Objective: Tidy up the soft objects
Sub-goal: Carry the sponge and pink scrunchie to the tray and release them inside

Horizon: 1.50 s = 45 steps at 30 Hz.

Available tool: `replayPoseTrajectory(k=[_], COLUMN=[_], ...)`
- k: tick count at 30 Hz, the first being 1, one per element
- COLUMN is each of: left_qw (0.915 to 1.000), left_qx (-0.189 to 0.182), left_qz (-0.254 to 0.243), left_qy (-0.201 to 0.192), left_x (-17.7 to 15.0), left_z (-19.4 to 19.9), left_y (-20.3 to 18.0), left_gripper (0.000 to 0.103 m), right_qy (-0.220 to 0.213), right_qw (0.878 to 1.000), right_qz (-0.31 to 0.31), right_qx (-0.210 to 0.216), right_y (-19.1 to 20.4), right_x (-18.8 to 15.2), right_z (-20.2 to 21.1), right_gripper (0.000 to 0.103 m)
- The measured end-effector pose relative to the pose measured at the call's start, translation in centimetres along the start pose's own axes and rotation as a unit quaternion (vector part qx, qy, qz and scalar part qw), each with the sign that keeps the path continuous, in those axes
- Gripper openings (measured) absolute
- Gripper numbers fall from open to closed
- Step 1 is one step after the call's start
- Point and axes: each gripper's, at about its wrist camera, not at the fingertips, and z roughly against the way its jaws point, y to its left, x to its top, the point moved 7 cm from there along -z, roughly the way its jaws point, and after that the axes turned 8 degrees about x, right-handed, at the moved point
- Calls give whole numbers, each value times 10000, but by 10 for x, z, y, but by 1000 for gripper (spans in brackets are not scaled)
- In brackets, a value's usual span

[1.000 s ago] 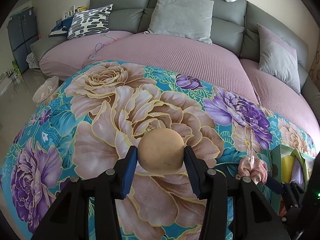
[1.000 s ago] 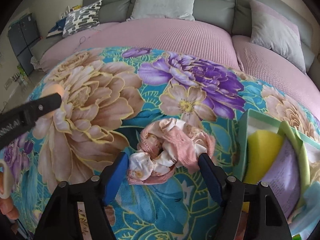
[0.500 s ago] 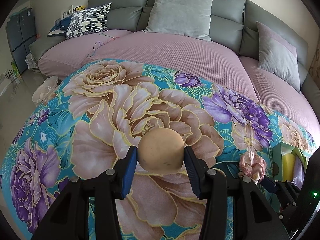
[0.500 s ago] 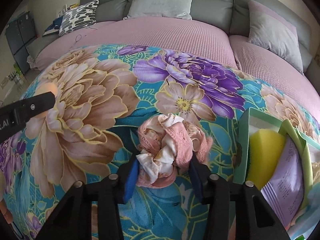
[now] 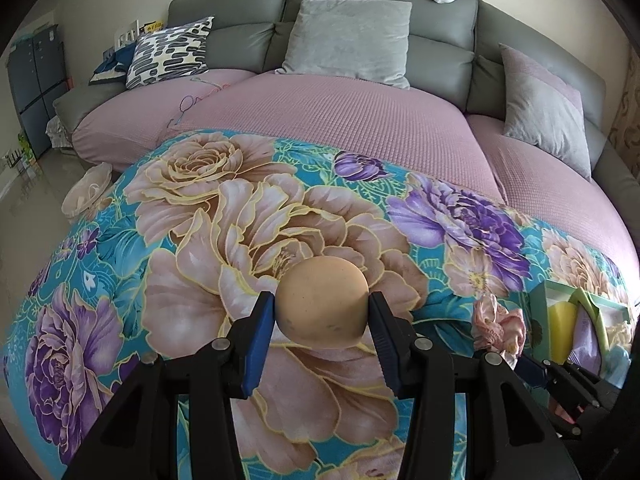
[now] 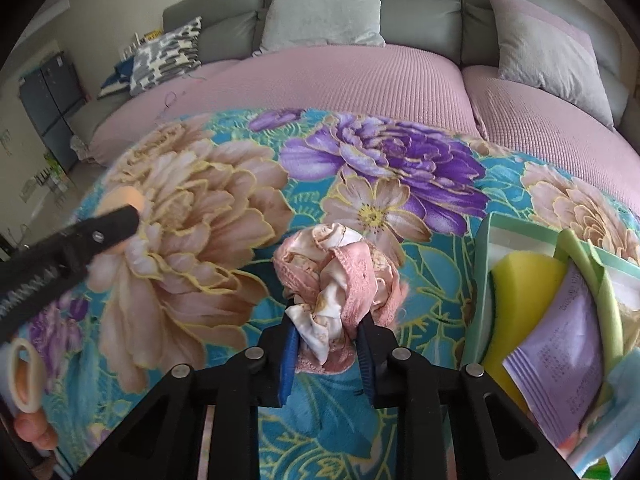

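Bunching between the closing pads of the right hand-held gripper (image 6: 326, 344), pink scrunched cloth (image 6: 340, 280), clamped.

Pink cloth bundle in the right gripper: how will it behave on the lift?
Probably floppy: the pink cloth bundle is crumpled folds that bunch between the right gripper pads. Loose edges hang free, so it may sag or unravel. Looks light and unlikely to roll.
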Motion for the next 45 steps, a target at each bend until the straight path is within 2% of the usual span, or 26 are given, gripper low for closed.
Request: replayPoseTrajectory(k=[12,20,24,30,39,45], left_qw=[9990,9949,9884,9764,9557,9538], left_qx=[-143,-638,-1028,-1454,-1850,-1814], left_qz=[-300,-668,-1031,-1529,-2263,-2387], left_qy=[-303,-397,-426,-453,-347,-204], left_x=[-11,-34,-51,-71,-108,-122], left_z=[57,99,119,139,139,121], left_y=[-17,-51,-84,-130,-205,-224], left_gripper=[49,49,49,49,49,50], right_qy=[-466,-588,-624,-689,-723,-711], right_qw=[9988,9961,9912,9826,9802,9780], right_qz=[-39,-341,-670,-1241,-1507,-1685], right_qx=[-155,-555,-954,-1199,-1067,-1006], right_y=[8,-16,-47,-98,-136,-151], right_x=[-6,-45,-71,-100,-112,-121], right_z=[77,133,163,193,187,182], right_gripper=[28,28,28,28,28,28])
